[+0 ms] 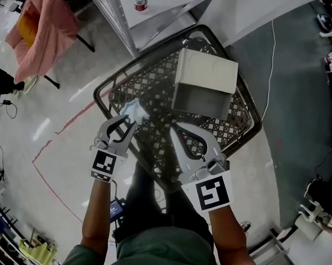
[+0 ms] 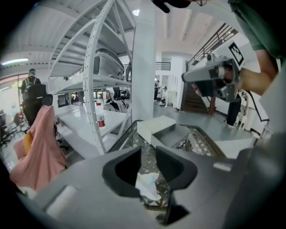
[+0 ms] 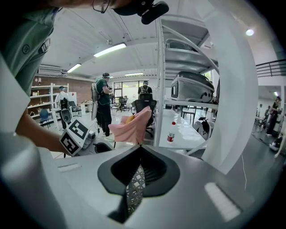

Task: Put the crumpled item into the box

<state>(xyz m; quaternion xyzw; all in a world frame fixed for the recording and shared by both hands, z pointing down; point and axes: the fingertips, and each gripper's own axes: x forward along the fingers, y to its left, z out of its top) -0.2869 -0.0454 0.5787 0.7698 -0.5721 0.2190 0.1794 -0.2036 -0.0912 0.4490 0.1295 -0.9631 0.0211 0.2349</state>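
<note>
Gaping left tool [image 1: 131, 120]: lower left of the head view, on a bare forearm; its jaws stand about half apart, with a clear gap between them in the left gripper view [image 2: 148, 154].
Between the left jaws: the crumpled item [image 2: 146, 185], a white wad, lies low in the gap and close against one jaw; the pads do not squeeze it.
Right tool [image 1: 177, 128]: lower centre-right of the head view; its jaws meet at the tips in the right gripper view [image 3: 139, 150], nothing clamped, only a slit of lattice showing below them.
Crumpled item, place: in the head view it [image 1: 135, 108] rests on the lattice just at the left tool's tips, left of centre, outside the box.
Bench [image 1: 157, 85]: black, with a lattice top and a raised rounded rim, centre of the head view; both tools hover over its near edge.
Box [image 1: 206, 70]: pale, open, on the far right part of the bench, apart from the crumpled item; centre of the left gripper view [image 2: 156, 127].
White rack [image 2: 94, 80]: behind the bench, upper left of the left gripper view.
Bottle [image 1: 140, 4]: red-labelled, on a white surface at the top of the head view.
Pink cloth [image 1: 47, 19]: draped, upper left corner of the head view.
</note>
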